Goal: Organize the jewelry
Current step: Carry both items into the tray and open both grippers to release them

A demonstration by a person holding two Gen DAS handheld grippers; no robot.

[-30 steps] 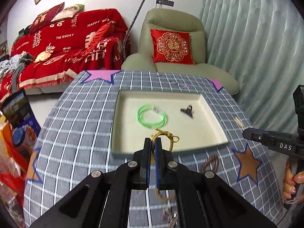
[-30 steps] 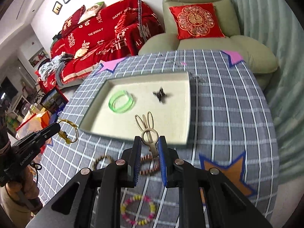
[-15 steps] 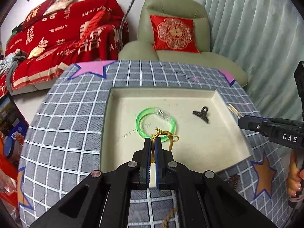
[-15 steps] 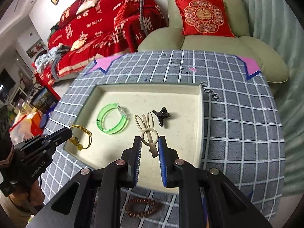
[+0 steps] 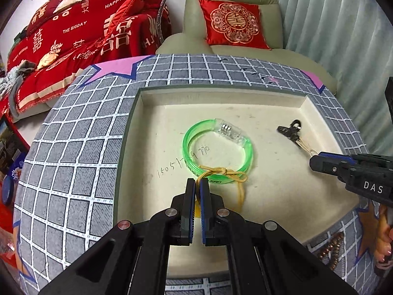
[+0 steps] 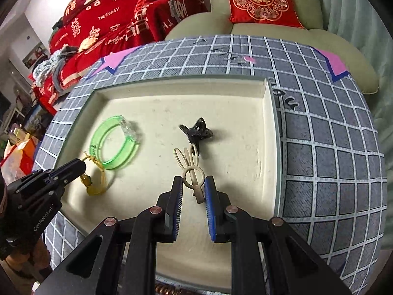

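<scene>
Hovering low over the cream tray (image 6: 267,103), the right gripper (image 6: 193,186) pinches a beige rabbit-ear hair clip (image 6: 190,169), long axis pointing up-frame toward the black claw clip (image 6: 196,130). At lower left, the left gripper (image 6: 82,166) clamps a yellow cord bracelet (image 6: 97,184), touching the green bangle (image 6: 114,145).

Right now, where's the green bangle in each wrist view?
Left wrist: green bangle lies mid-tray, just beyond the left gripper, which is shut on a yellow cord.
Right wrist: green bangle lies in the tray's left part, next to the left gripper.
Shared landmark: black hair clip, to the bangle's right in both views.
</scene>
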